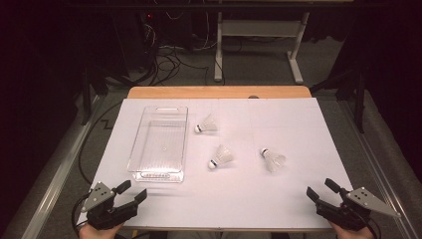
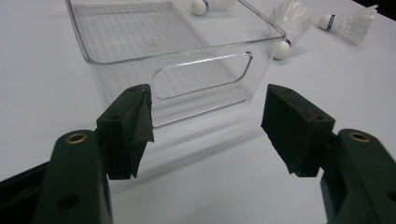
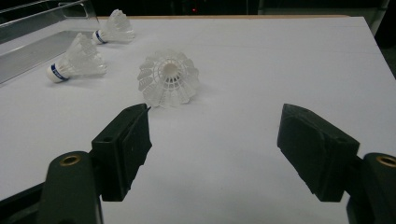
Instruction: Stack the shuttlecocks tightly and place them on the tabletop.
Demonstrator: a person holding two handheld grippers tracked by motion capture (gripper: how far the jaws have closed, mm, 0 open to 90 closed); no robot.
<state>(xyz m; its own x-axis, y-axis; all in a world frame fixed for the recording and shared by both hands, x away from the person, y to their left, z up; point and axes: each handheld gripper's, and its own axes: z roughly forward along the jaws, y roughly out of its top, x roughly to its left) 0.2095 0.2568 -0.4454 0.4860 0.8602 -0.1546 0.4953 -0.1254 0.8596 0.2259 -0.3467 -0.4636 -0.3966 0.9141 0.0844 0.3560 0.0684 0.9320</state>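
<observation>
High view puts the left gripper (image 1: 133, 191) at the near left corner of the white table (image 1: 278, 199), jaws spread and empty, and the right gripper (image 1: 321, 191) at the near right corner, likewise spread with nothing between its jaws.

Just ahead of the left gripper stands a clear plastic bin (image 1: 149, 174), its handle cut-out facing the jaws in the left gripper view. To the bin's right lie three shuttlecocks — the far shuttlecock (image 1: 206, 124) near the bin's wall, the middle shuttlecock (image 1: 221, 157) further out, and the right shuttlecock (image 1: 272, 158) nearest the right gripper, its open skirt turned toward those jaws in the right gripper view.

The likely job is moving the birdies into the bin. The risk lies in the grasp: the skirts look thin and springy, so a hard squeeze could crush one, while a light or off-centre pinch might let it roll or flick away on the smooth sheet.
</observation>
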